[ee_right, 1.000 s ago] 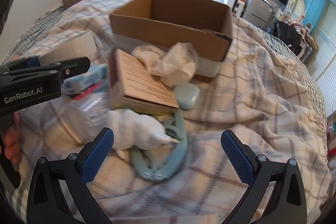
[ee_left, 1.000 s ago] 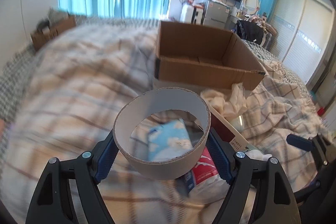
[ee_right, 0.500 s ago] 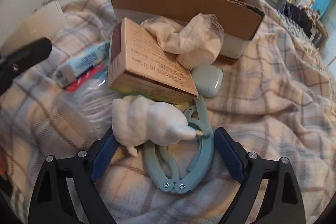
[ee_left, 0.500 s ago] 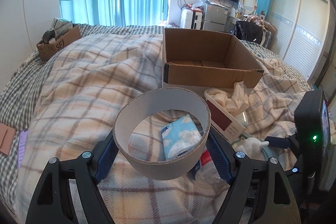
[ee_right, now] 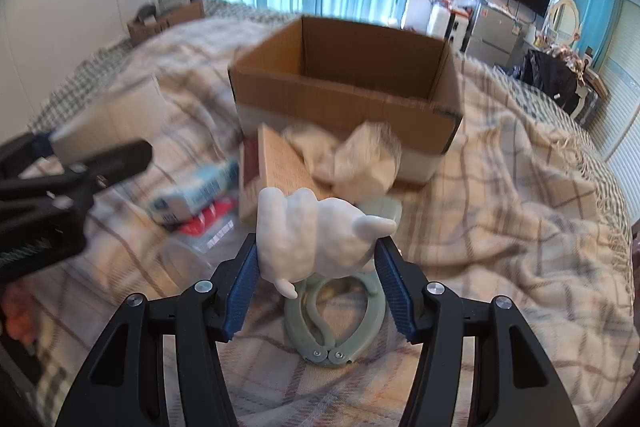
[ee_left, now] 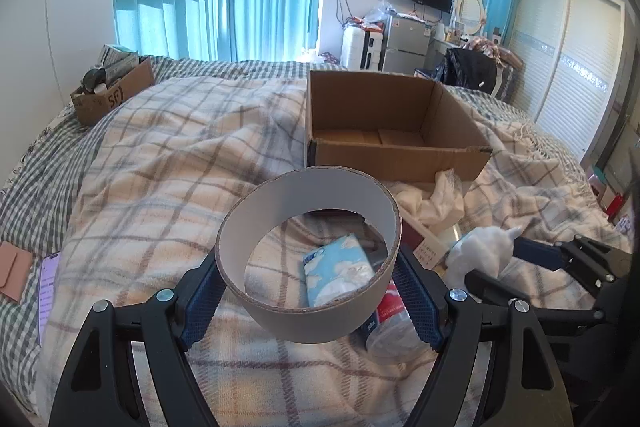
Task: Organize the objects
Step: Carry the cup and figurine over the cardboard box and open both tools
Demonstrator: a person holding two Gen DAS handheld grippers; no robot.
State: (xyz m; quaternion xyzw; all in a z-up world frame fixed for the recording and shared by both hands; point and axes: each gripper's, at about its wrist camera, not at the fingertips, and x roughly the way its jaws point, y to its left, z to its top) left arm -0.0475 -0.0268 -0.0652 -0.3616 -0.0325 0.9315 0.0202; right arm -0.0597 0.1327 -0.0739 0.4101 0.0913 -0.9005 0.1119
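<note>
Left wrist view: my left gripper point(ee_left: 308, 301) is clamped on one cardboard ring point(ee_left: 308, 259), held up off the bed point(ee_left: 160, 163) and short of the open cardboard box point(ee_left: 394, 131). The box looks empty from here (only its bare floor shows), so I judge nothing is sorted yet. Through the ring I count one blue tissue pack point(ee_left: 340, 273), one red-labelled packet point(ee_left: 390, 307) beside it, one crumpled cloth point(ee_left: 432, 201) against the box front. A second small box of clutter point(ee_left: 114, 91) sits far left on the bed, well apart. Right wrist view: my right gripper point(ee_right: 318, 265) is closed on one white toy point(ee_right: 316, 239), lifted above one green hand grip point(ee_right: 334, 323) lying on the bed. The frame is motion-blurred, but I make out one brown flat carton point(ee_right: 276, 167) leaning near the box, with the cloth and tissue pack next to it. Tally: two items in hand, about five loose, none boxed. Remaining, by my estimate: drop both held items in the box, then clear the pile in front of it.
</note>
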